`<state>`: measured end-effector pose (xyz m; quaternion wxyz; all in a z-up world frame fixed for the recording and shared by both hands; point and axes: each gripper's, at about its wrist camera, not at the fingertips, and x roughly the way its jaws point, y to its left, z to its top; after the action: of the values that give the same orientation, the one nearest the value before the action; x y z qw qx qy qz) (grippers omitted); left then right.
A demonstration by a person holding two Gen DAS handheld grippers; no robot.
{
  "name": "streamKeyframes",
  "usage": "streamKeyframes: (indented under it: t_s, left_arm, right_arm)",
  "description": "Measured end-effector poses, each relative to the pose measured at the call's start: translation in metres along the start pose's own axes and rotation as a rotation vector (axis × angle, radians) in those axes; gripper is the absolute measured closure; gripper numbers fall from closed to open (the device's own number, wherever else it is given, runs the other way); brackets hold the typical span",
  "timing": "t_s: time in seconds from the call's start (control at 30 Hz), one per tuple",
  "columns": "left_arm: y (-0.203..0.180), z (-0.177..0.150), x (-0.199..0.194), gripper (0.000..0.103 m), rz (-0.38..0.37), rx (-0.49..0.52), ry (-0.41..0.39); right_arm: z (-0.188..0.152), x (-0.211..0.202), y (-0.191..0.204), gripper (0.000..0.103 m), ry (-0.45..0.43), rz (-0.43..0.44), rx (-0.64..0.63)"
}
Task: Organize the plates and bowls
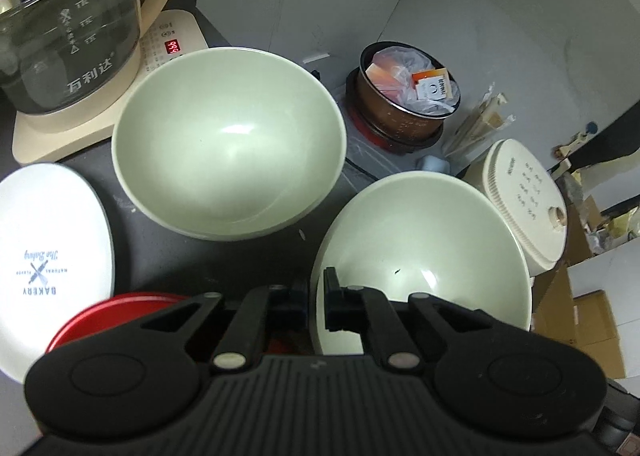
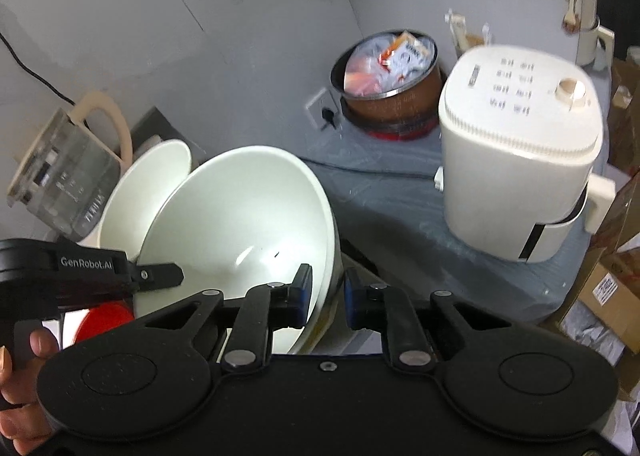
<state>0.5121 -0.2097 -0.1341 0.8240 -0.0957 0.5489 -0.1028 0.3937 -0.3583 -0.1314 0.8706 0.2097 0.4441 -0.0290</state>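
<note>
The left gripper (image 1: pixel 316 298) was clenched on the near-left rim of the nearer pale green ceramic bowl (image 1: pixel 424 252), one pad inside the wall and one outside. The right gripper (image 2: pixel 327 296) pinched the same bowl's right rim, its blue-edged pads set either side of the tilted wall — the bowl was tipped up between the two tools. A hand (image 2: pixel 24 388) held the left tool's handle at the lower left of the right wrist view.

Beside the left gripper lay a flat red disc (image 1: pixel 116 314) on the dark counter (image 1: pixel 160 240), and left of that a white plate printed "BAKERY" (image 1: pixel 52 256). Farther back stood a second pale green bowl (image 1: pixel 228 140), upright, close in front of a glass kettle on a cream base (image 1: pixel 68 36). Beyond, a brown pot stuffed with packets (image 1: pixel 404 96) and a cream lidded appliance (image 1: pixel 528 208) sat toward the counter's back right.
</note>
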Motion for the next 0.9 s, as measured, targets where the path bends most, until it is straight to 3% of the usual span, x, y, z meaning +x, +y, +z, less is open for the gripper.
streamKeyframes:
  t_s: [0.3, 0.9]
  left_arm:
    - [0.005, 0.0, -0.046, 0.097, -0.055, -0.004, -0.067]
    - [0.063, -0.036, -0.119, 0.097, -0.049, -0.026, -0.119]
  right_arm:
    - [0.008, -0.038, 0.022, 0.086, -0.095, 0.023, -0.045]
    - [-0.032, -0.073, 0.076, 0.086, -0.103, 0.093, -0.055]
